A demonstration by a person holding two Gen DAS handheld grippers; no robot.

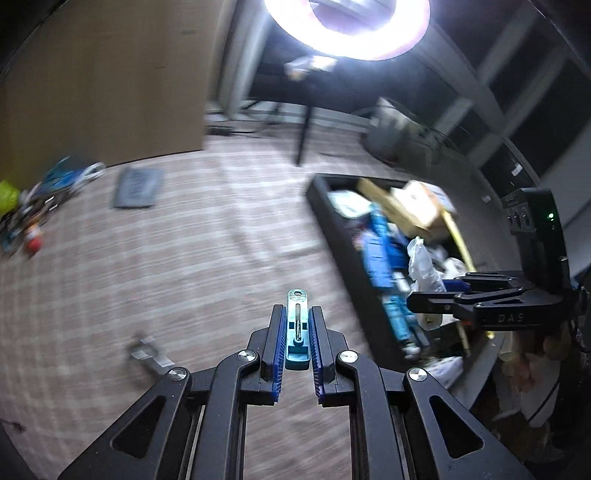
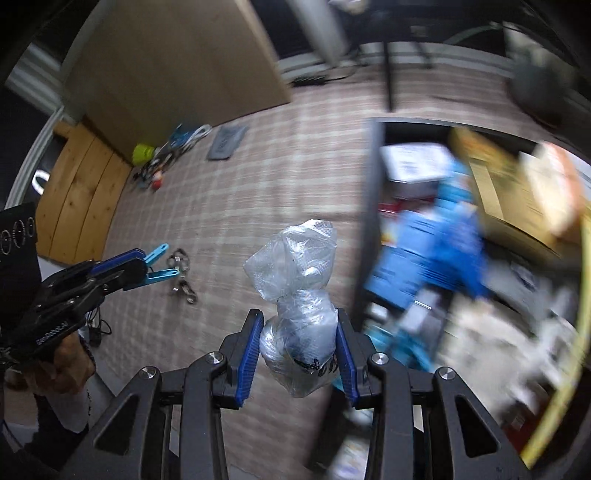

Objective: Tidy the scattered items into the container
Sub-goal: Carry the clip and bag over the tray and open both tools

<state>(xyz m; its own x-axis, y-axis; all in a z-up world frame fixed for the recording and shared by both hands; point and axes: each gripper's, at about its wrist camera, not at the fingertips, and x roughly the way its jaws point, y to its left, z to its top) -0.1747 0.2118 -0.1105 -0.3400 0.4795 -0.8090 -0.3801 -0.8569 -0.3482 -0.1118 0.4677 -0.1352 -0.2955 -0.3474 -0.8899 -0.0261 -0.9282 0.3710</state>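
My left gripper [image 1: 297, 325] is shut on a teal clip-like tool [image 1: 297, 328], held above the carpet; it also shows in the right wrist view [image 2: 142, 269] with the teal tool [image 2: 159, 264] sticking out. My right gripper [image 2: 299, 332] is shut on a clear plastic bag [image 2: 295, 291] with something bundled inside, held just left of the black container's wall [image 2: 365, 229]. In the left wrist view the right gripper [image 1: 436, 295] hangs over the black container [image 1: 332, 218], which is full of boxes, blue items and white bags.
A pile of scattered small items [image 1: 33, 206] lies by the cardboard box [image 1: 103, 81] at far left. A grey flat packet [image 1: 136, 186] lies on the carpet. Metal carabiners [image 2: 183, 275] lie on the floor near the left gripper. A ring light [image 1: 347, 26] glares overhead.
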